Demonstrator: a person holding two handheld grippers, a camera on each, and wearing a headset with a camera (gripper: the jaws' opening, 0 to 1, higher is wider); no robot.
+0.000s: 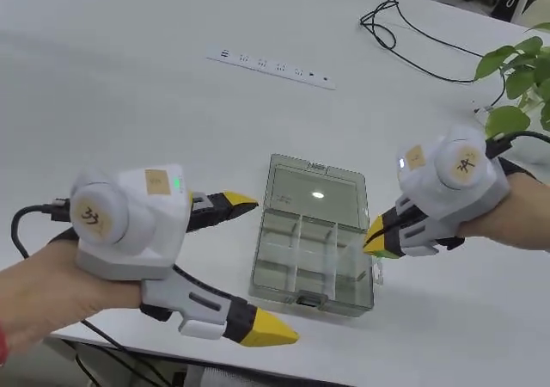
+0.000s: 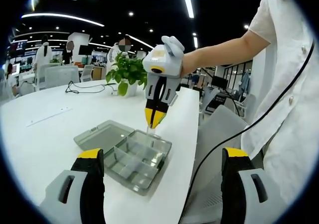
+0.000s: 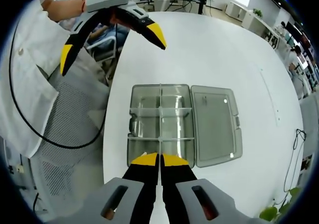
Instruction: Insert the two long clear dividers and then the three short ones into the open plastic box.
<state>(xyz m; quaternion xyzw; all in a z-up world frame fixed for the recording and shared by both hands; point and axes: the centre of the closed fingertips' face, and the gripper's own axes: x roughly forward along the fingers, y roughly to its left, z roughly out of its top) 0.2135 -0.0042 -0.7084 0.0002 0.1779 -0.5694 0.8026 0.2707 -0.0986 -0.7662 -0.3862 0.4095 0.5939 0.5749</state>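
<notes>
**Right gripper at the box's edge, left gripper wide open**

The open plastic box (image 1: 309,300) sits at lower centre of the head view, lid (image 1: 316,193) folded flat toward the top of the frame. Clear dividers (image 3: 160,124) already stand inside it, crossing to form compartments. In the right gripper view one runs up the middle and two cut across it.

At the box's right edge in the head view is the right gripper (image 1: 376,236). Its yellow tips are pressed together on what looks like a thin clear divider (image 1: 369,262), which hangs down against the box wall (the plastic is faint, so that is hard to confirm). Its own view has the jaws meeting right at the box's near rim.

On the left of the head view, the left gripper (image 1: 253,265) hovers beside the box with jaws spread wide and nothing between them.

On the white tabletop (image 1: 129,103) beyond, a white power strip (image 1: 271,64) lies above centre. A black cable (image 1: 404,39) loops at upper right, and a green plant (image 1: 520,77) is at the right edge.
</notes>
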